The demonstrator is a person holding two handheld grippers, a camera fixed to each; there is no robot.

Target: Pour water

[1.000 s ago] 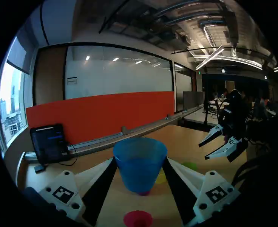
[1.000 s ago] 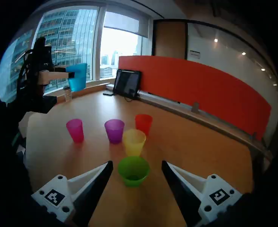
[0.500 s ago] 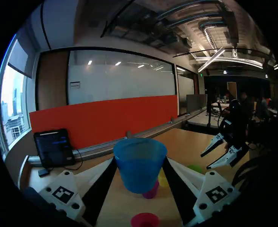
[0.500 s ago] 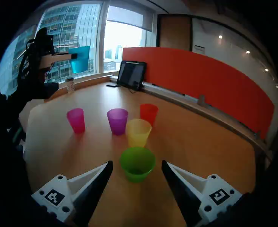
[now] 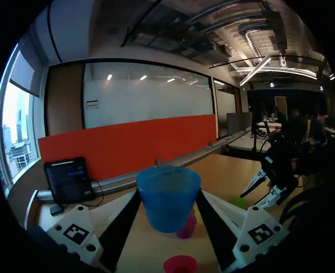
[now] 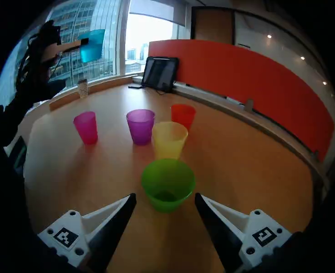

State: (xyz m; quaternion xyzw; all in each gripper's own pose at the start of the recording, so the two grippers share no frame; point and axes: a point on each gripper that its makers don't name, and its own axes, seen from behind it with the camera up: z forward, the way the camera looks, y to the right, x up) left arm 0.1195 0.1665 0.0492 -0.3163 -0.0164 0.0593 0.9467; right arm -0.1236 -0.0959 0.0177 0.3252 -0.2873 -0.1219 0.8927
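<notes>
My left gripper (image 5: 169,192) is shut on a translucent blue cup (image 5: 169,207), held upright and high above the table. Below it I see a purple cup (image 5: 186,226), a pink cup (image 5: 180,264) and a green cup (image 5: 237,202). In the right gripper view, the green cup (image 6: 168,183) stands just ahead of my open right gripper (image 6: 164,196), whose fingers are apart from it. Behind it stand a yellow cup (image 6: 169,139), the purple cup (image 6: 140,126), a red cup (image 6: 183,115) and the pink cup (image 6: 86,127). The blue cup (image 6: 91,44) hangs at upper left.
A dark tablet (image 6: 159,73) leans at the table's far edge below an orange partition (image 6: 258,86). A small paper cup (image 6: 82,87) stands by the window. The wooden table (image 6: 240,159) has bare room to the right of the cups.
My left gripper has risen with the blue cup. My right gripper has moved closer to the green cup, which now looks larger between its fingers.
</notes>
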